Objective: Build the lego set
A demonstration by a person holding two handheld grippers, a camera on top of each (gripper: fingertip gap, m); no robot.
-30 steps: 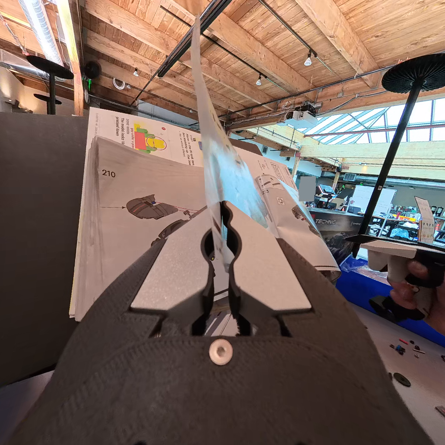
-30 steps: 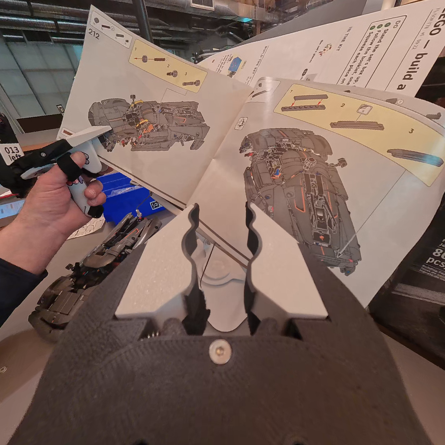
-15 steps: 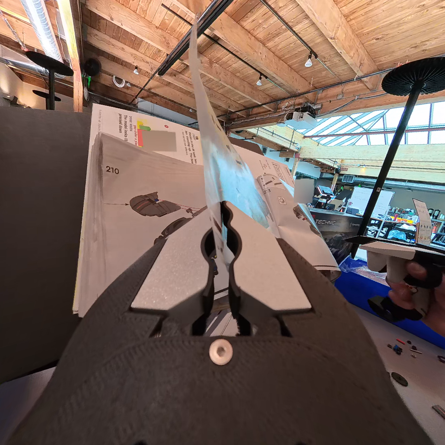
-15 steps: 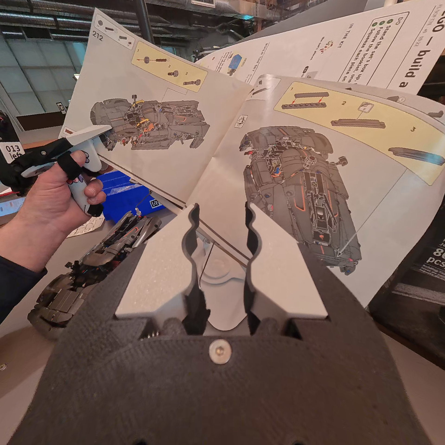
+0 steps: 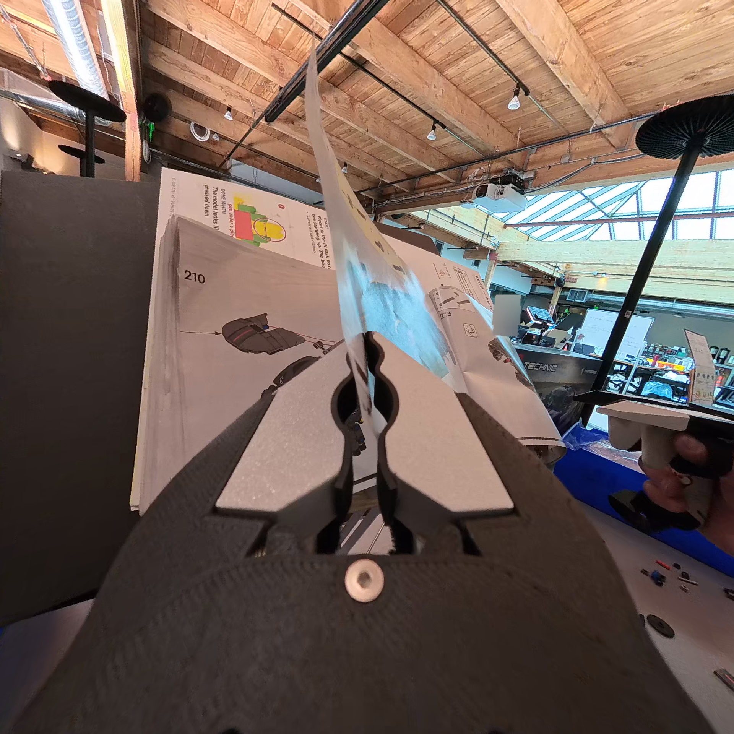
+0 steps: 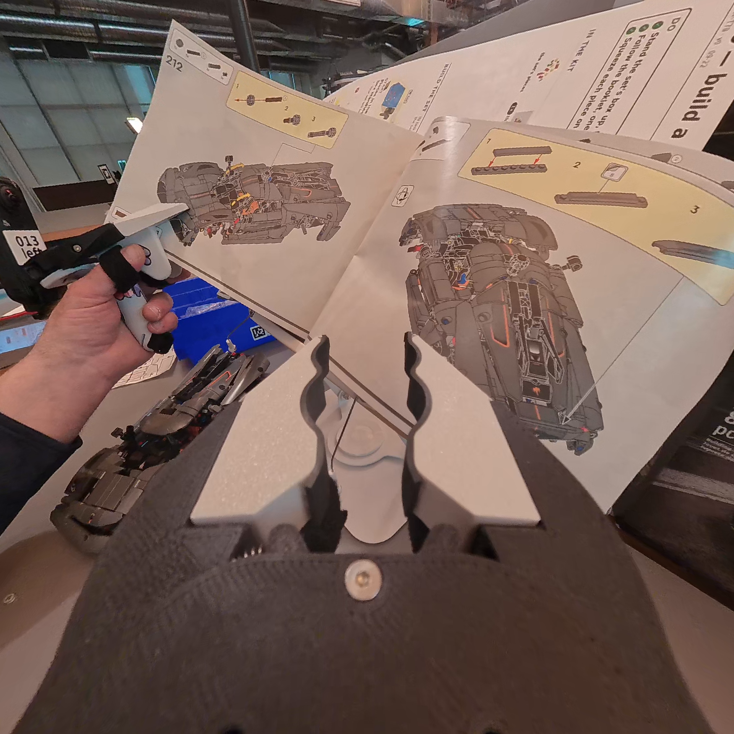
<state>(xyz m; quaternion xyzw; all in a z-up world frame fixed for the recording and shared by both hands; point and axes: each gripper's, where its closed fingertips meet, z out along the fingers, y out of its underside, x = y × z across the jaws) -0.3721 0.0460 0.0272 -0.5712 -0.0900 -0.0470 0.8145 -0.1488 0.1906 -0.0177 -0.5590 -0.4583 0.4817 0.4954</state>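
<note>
Left wrist view shows the left gripper (image 5: 366, 341) pinching a single page (image 5: 337, 222) of the instruction booklet (image 5: 246, 357). The page stands on edge between the two fingers and rises straight up from the tips, curling slightly to the right. Behind and to the left of this gripper lies the thick stack of pages already turned, propped upright. To its right, the next spread bends away toward a dark boxed set (image 5: 564, 373). Farther right, at the frame's edge, a hand (image 5: 699, 476) holds the right gripper's handle above a blue bin (image 5: 595, 476), with a few small loose pieces (image 5: 667, 576) on the pale bench (image 5: 691, 651) below it.

In the right wrist view the right gripper (image 6: 365, 345) is spread with nothing between its fingers. The open booklet fills the space just ahead of and above it, its fold running diagonally down toward the gap between the fingers. The lifted page (image 6: 254, 170) is up and to the left of this gripper, and the left gripper (image 6: 159, 222), held in a hand (image 6: 87, 317), clamps that page's lower left corner. The partly built dark grey lego car (image 6: 159, 429) lies on the bench to the lower left of the right gripper, beneath the lifted page and apart from both grippers. A blue bin (image 6: 214, 317) sits just behind the car.
</note>
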